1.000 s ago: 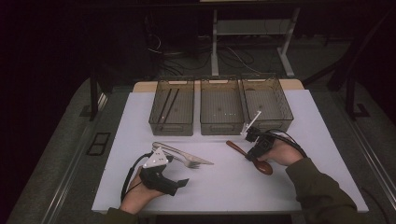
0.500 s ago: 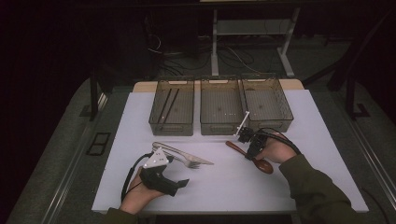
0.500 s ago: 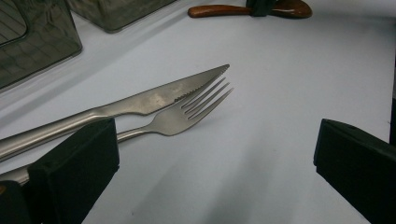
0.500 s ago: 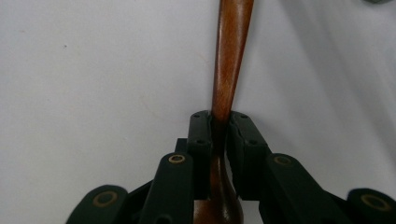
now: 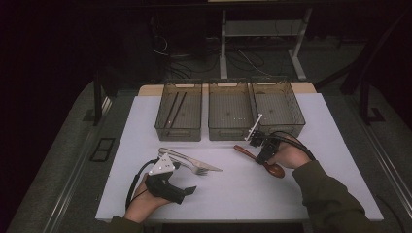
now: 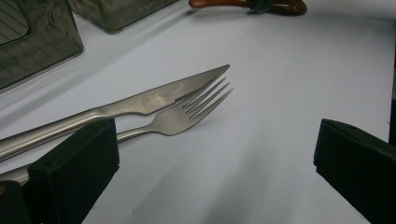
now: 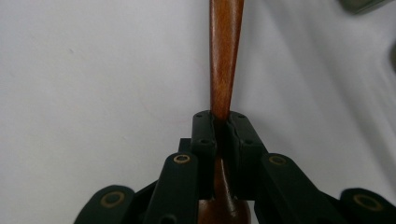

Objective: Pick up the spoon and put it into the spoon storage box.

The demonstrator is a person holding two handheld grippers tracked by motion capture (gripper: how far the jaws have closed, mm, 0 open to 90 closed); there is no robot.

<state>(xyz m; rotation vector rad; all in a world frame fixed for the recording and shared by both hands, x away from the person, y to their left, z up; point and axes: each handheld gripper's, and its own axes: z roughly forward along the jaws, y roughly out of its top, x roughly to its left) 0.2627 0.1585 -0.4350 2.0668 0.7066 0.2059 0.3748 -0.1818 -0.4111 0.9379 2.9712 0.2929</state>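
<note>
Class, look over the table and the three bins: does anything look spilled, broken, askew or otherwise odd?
Nothing stands out. The knife and fork lie flat side by side on the table, the three bins stand upright in a row, and the right tool is shut on the wooden spoon.

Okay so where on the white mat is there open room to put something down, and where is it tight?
Free: the wide patch in the near middle of the mat, between the left gripper and the right sleeve, and the right strip beyond the right gripper. Crowded: the far edge with three bins, and the left centre where knife and fork lie beside each other.
</note>
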